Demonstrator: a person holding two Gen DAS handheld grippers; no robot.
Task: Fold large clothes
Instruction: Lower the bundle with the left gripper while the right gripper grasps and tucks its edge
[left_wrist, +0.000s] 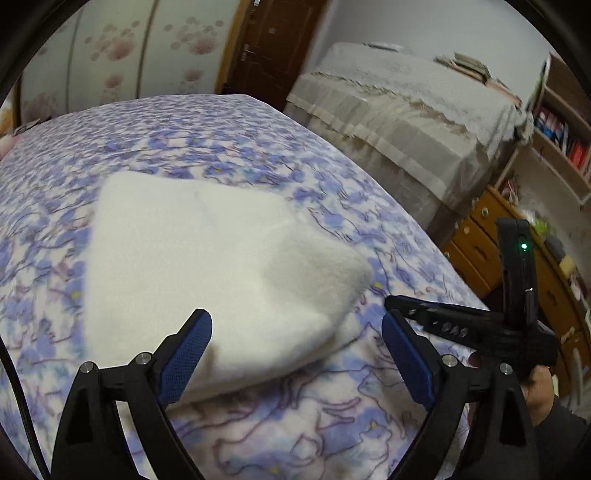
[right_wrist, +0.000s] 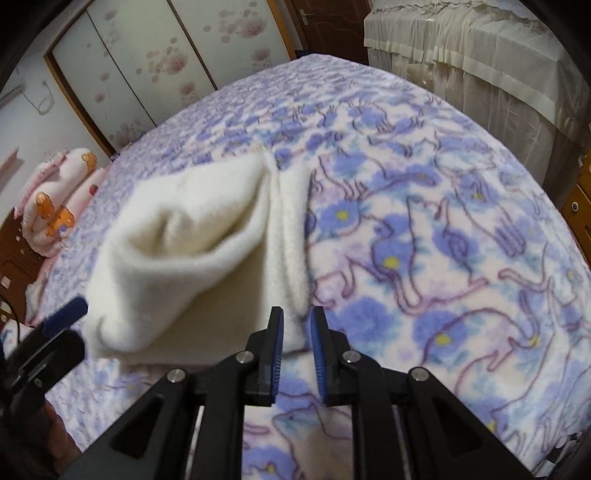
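A white fleece garment lies folded into a thick bundle on the bed's blue-flowered blanket. My left gripper is open, its blue pads wide apart just in front of the bundle's near edge, holding nothing. In the right wrist view the garment shows a rolled fold on top and a flat edge at its right. My right gripper is narrowly open with its fingertips at that near right edge; no cloth sits between the pads. The right gripper's body shows in the left wrist view.
The blanket covers the whole bed. A rolled pink quilt lies at the headboard end. A cloth-covered piece of furniture, a wooden drawer cabinet and shelves stand right of the bed. Wardrobe doors are behind.
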